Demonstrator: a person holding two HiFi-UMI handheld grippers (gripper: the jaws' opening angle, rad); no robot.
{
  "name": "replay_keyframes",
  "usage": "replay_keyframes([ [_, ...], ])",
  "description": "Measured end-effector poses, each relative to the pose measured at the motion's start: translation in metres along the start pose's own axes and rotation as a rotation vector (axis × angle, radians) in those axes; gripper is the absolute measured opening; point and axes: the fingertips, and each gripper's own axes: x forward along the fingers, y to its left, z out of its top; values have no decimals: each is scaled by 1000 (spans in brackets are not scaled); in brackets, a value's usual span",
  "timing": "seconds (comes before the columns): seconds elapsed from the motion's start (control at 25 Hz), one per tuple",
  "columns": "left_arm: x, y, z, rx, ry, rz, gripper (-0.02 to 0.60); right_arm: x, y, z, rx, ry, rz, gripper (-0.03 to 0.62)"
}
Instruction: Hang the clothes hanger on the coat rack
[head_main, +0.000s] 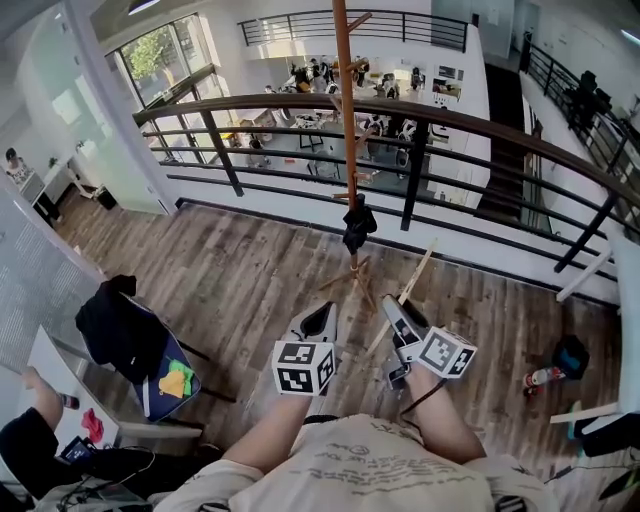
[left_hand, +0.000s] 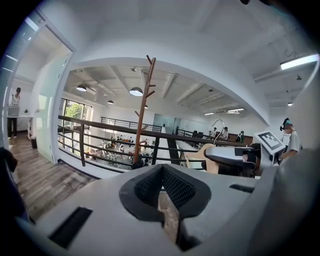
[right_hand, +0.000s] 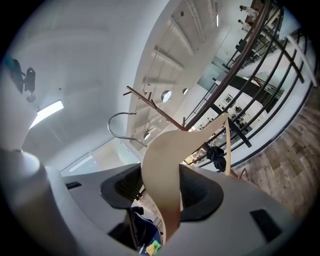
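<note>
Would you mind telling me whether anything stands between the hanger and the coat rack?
Nothing visible does. The right gripper holds the hanger, and only bare floor lies between it and the coat rack. A dark garment hangs low on its pole.

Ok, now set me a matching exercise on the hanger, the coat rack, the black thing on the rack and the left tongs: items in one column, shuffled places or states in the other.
Column one
1. pale curved wooden clothes hanger
2. tall brown wooden coat rack
3. black cloth bundle
4. left tongs

Column two
A. shut, nothing between them
B. stands on the plank floor beside the dark metal railing
C. clamped in the right tongs
D. hangs low on the rack's pole

Pairs: 1-C, 2-B, 3-D, 4-A
</note>
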Motion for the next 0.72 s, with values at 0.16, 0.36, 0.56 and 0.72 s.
replay_keyframes([
  [0.16, 11, -14, -5, -10, 5, 10, 5, -3, -12, 6, -6, 34, 11, 216],
  [0.36, 18, -16, -4, -8, 6, 28, 5, 2, -15, 7, -10, 62, 31, 216],
  [0.56, 25, -8, -6, -25, 7, 54, 5, 15, -24, 8, -3, 87, 38, 216],
  [0.72, 33, 4, -5, -31, 2, 71, 5, 31, -27, 7, -6, 107, 54, 216],
])
